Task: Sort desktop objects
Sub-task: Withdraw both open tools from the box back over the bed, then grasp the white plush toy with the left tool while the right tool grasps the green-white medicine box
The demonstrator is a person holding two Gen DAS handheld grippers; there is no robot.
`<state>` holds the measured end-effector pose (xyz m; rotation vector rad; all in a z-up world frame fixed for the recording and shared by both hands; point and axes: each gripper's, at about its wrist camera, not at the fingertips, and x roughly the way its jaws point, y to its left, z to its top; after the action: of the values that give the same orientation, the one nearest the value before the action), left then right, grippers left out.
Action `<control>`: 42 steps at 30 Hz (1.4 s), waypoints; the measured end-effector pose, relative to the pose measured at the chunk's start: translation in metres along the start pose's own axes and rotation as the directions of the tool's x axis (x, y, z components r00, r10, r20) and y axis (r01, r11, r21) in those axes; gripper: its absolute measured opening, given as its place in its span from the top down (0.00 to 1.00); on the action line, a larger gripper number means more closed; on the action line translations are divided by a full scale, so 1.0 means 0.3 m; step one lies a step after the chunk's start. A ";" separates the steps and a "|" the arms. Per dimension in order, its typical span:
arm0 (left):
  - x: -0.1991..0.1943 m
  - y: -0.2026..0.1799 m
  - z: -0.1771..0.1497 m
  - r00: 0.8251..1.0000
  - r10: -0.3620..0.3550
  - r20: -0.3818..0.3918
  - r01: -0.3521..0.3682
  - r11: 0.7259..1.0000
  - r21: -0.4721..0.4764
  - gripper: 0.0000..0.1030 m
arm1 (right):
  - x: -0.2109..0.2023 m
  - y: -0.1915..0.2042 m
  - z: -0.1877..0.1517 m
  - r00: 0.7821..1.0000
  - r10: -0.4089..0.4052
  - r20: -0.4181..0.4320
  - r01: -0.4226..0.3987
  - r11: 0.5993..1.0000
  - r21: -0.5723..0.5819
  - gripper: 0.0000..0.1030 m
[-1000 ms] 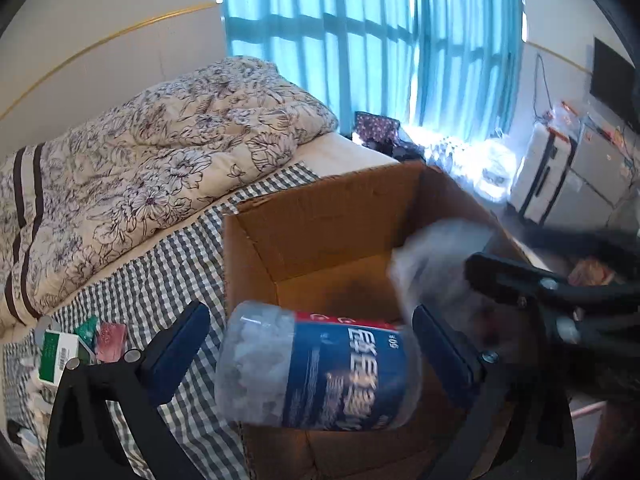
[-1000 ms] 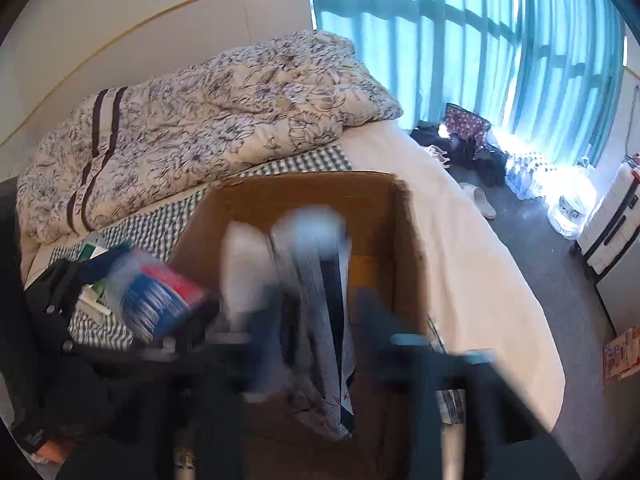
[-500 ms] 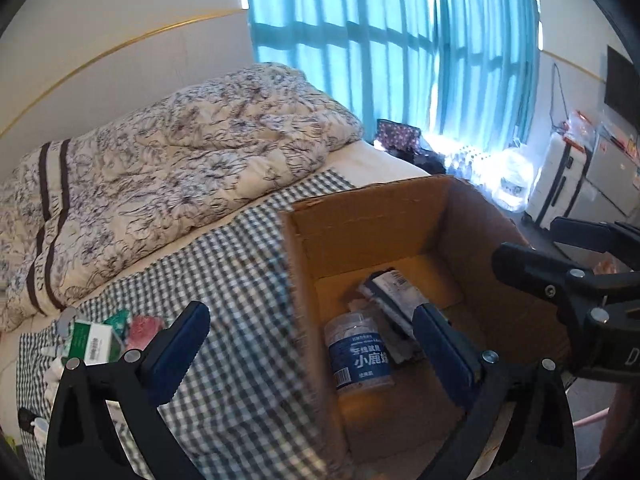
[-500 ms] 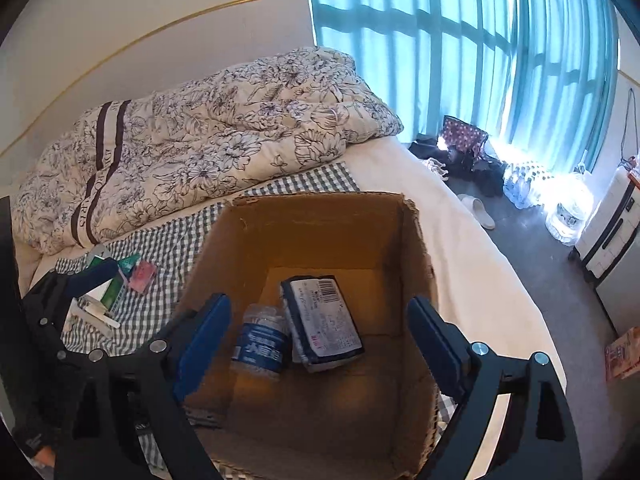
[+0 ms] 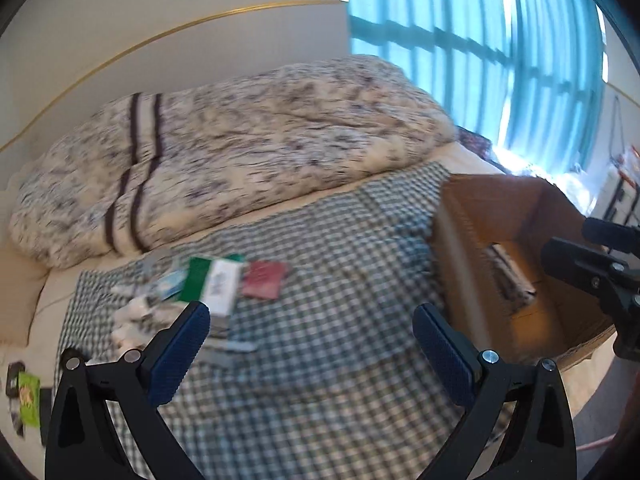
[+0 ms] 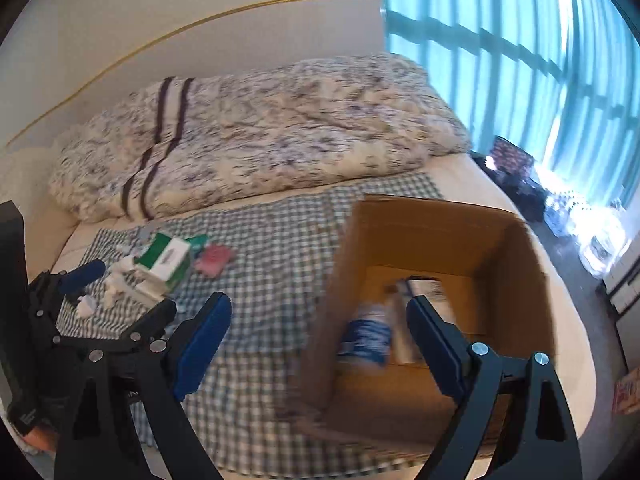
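left wrist view: left gripper [image 5: 310, 330] at lower centre, jaws spread wide, nothing between them. below, checked cloth [image 5: 340, 280] over the bed. green-and-white box [image 5: 214, 282] and pink packet [image 5: 264, 280] left of centre, blurred, beside a cluster of small white items [image 5: 134, 316], not identifiable. cardboard box [image 5: 520, 240] at right edge, open top, a packet inside, partly hidden. floral duvet [image 5: 240, 148] across the upper half.

right wrist view: right gripper [image 6: 318, 338] at lower centre, jaws wide apart, empty. cardboard box [image 6: 424, 236] at centre right, holding a blue-labelled bottle [image 6: 366, 338] and a white packet [image 6: 426, 288] side by side on its floor. green-and-white box [image 6: 166, 258] and pink packet [image 6: 214, 260] at left on checked cloth [image 6: 276, 240], well apart from the box. left gripper visible at far left.
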<state>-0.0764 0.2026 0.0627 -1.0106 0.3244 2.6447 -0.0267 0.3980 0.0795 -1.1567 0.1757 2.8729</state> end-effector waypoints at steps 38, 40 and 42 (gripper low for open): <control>0.097 1.019 -0.678 0.947 0.291 -0.136 -0.320 0.884 -0.341 0.00 | 0.459 0.836 -0.321 0.961 0.203 -0.189 -0.239 0.952 -0.189 0.13; 0.121 1.044 -0.686 0.950 0.277 -0.145 -0.311 0.881 -0.356 0.00 | 0.475 0.846 -0.316 0.961 0.203 -0.188 -0.238 0.953 -0.185 0.13; 0.149 1.069 -0.688 0.950 0.272 -0.156 -0.311 0.876 -0.370 0.00 | 0.483 0.858 -0.314 0.965 0.190 -0.182 -0.225 0.955 -0.192 0.13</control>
<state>-0.0928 -0.1519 -0.0843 -1.3076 -0.0446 3.0164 -0.0868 0.1303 -0.0652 -1.4964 -0.0058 3.0381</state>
